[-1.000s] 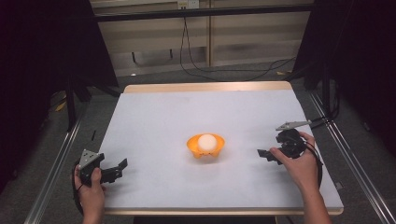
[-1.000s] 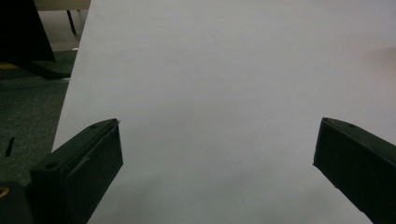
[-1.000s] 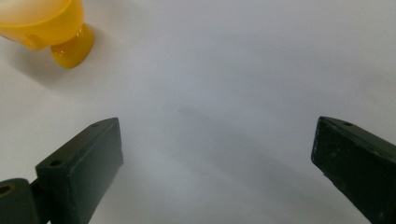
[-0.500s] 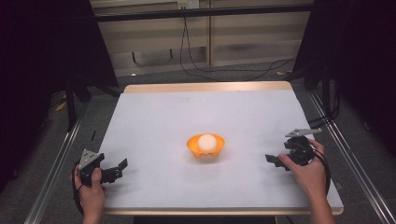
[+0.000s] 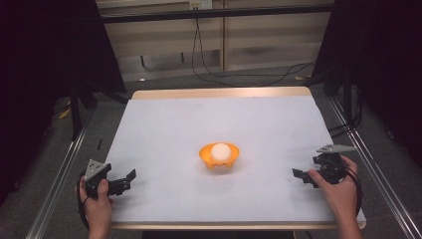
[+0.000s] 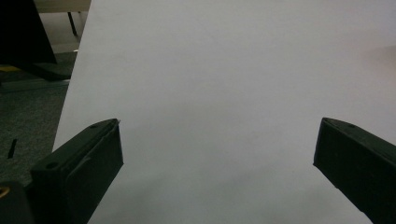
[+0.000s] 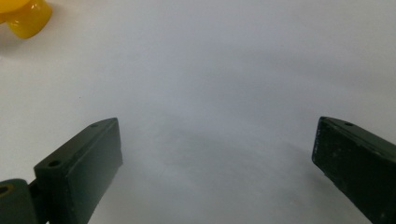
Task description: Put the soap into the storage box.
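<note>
White covering runs over nearly the whole table (image 5: 164,124), with a strip of bare wood showing along the far edge and a thin line of it at the near edge. An orange bowl (image 5: 219,157) sits alone near the middle, a little toward the near edge, with a pale round ball (image 5: 220,151) resting inside it. Open white surface lies on every side of the bowl, widest toward the far edge and the two far corners.

My left tool (image 5: 122,181) is by the near left corner, close to the left edge, held in my left hand (image 5: 98,206). My right tool (image 5: 302,177) is near the right edge, toward the near right corner, held in my right hand (image 5: 338,191). Both are well apart from the bowl.

From the left gripper view, my left tool (image 6: 219,158) stands released, its jaws spread wide over bare white with nothing between them; the table's left edge and dark floor (image 6: 28,112) show beyond it, which the high view shows only dimly. From the right gripper view, my right tool (image 7: 217,158) is likewise released and empty, and a yellow-orange piece of the bowl (image 7: 23,16) peeks in at the top left corner, its foot rounded and glossy. The ball cannot be seen from there.
</note>
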`<act>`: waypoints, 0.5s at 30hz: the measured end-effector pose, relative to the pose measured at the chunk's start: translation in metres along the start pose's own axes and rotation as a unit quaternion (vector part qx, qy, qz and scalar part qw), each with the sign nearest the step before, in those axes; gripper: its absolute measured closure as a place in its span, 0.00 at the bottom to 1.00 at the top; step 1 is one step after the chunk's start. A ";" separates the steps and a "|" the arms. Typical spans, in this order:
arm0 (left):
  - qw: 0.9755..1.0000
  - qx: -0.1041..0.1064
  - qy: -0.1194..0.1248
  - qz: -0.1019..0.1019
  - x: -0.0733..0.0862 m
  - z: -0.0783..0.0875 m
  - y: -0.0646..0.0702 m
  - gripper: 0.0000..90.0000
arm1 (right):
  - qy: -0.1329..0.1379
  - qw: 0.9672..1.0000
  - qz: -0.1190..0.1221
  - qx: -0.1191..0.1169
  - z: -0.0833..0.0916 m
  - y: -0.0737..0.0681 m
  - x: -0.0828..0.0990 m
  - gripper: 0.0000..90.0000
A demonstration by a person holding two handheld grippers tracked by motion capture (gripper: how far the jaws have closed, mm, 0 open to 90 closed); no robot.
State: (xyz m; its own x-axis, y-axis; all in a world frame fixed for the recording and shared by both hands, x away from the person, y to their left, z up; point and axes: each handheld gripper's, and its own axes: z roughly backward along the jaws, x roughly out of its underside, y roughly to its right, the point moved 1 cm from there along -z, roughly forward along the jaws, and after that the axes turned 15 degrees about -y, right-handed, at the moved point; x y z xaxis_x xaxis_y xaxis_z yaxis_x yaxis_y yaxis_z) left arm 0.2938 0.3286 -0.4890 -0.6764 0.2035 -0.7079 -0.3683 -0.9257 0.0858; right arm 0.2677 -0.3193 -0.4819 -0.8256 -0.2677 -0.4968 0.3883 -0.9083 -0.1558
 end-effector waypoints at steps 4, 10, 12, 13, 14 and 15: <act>1.000 -0.002 -0.001 -0.001 0.000 0.000 0.000 0.01 | 0.012 1.000 -0.005 0.003 0.003 0.004 0.007 0.01; 1.000 -0.002 0.000 -0.001 0.000 0.000 0.000 0.01 | 0.022 1.000 -0.010 0.004 0.007 0.010 0.017 0.01; 1.000 -0.002 0.000 -0.002 0.000 0.000 0.000 0.01 | 0.027 1.000 -0.012 0.006 0.009 0.011 0.020 0.01; 1.000 -0.002 0.000 -0.001 0.000 0.000 0.000 0.01 | 0.029 0.999 -0.012 0.005 0.010 0.012 0.022 0.01; 1.000 0.000 0.000 -0.002 0.000 0.000 0.000 0.01 | 0.031 0.999 -0.016 0.006 0.011 0.013 0.023 0.00; 1.000 -0.001 0.000 -0.002 0.000 0.000 0.000 0.01 | 0.037 0.999 -0.016 0.009 0.012 0.014 0.025 0.00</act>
State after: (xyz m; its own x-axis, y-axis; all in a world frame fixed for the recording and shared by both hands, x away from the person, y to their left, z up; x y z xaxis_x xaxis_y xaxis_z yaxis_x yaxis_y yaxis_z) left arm 0.2936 0.3281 -0.4890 -0.6756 0.2065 -0.7078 -0.3696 -0.9255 0.0828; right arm 0.2476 -0.3429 -0.4865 -0.8047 -0.2146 -0.5535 0.3540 -0.9219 -0.1573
